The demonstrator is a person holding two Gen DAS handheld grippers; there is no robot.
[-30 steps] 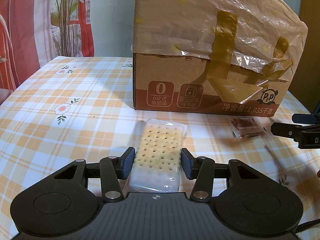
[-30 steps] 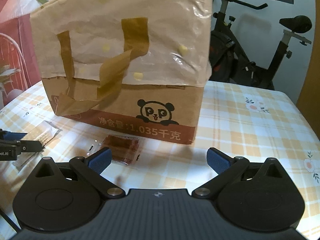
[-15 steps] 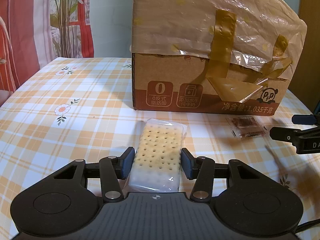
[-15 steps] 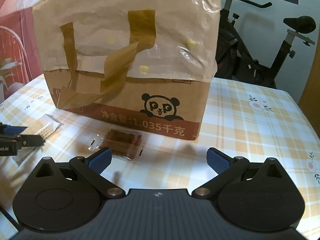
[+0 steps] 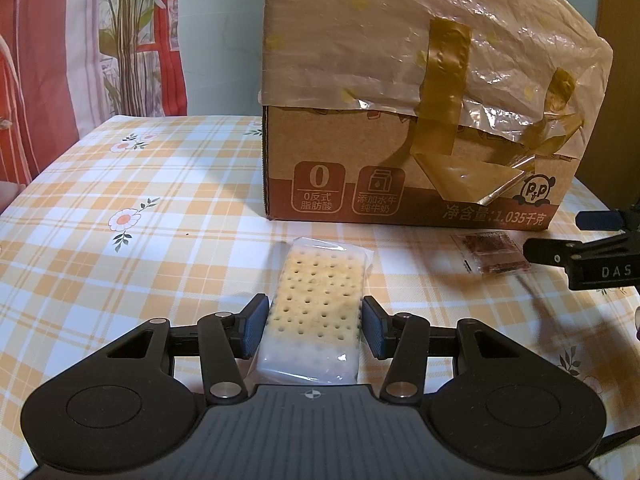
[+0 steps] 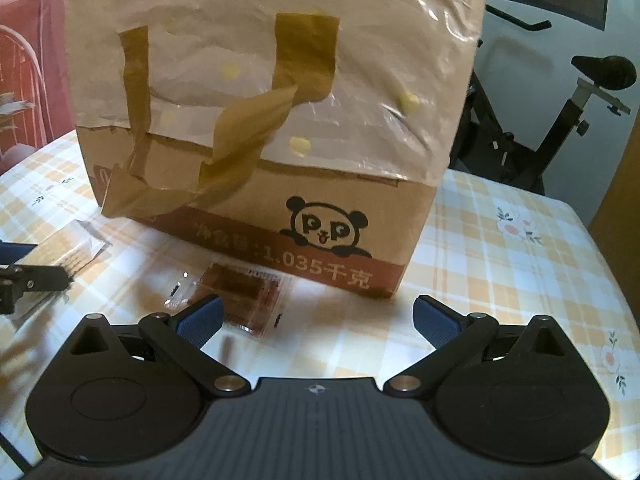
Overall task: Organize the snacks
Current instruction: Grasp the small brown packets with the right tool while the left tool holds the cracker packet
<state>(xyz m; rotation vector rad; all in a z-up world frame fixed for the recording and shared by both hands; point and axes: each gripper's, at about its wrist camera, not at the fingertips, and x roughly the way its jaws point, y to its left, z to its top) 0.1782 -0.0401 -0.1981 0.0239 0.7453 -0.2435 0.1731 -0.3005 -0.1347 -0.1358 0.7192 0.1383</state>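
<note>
Cracker packet (image 5: 316, 312) between closed jaws

The brown cardboard box (image 5: 352, 176) draped in clear plastic bears "0", "0反式脂肪酸", "添加水牛纯牛奶", "净含量:1.035千克" on its red band and a panda logo lettered "P P", while the black right gripper (image 5: 600, 258) shows "DAS".

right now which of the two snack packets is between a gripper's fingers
The pale cracker packet, dotted with holes, sits between the left gripper fingers. The small dark brown packet lies loose by the cardboard box.
</note>
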